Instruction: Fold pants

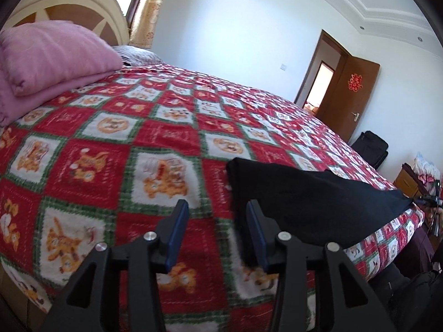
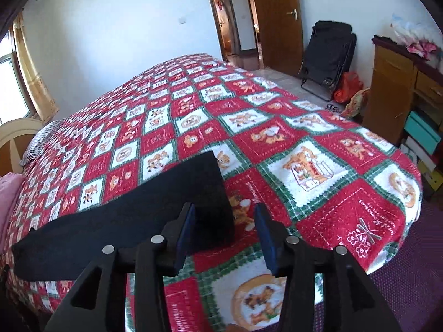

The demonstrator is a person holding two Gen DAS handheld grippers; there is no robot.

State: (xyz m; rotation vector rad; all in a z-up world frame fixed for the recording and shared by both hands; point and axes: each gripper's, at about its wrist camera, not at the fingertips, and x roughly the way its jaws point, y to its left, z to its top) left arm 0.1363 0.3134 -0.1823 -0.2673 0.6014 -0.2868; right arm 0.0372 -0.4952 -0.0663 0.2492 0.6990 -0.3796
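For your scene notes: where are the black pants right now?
The black pants lie flat near the patterned bedspread's near edge, right of the left gripper and left of the right gripper.

Both wrist views sit low and close over the bed, looking down along their fingers. Left faces headboard and door; right faces door and cabinet. Shared: patterned blanket, black pants.

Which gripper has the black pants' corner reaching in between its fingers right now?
The right gripper: the black pants reach into its open gap. The left gripper, also open, frames only blanket.
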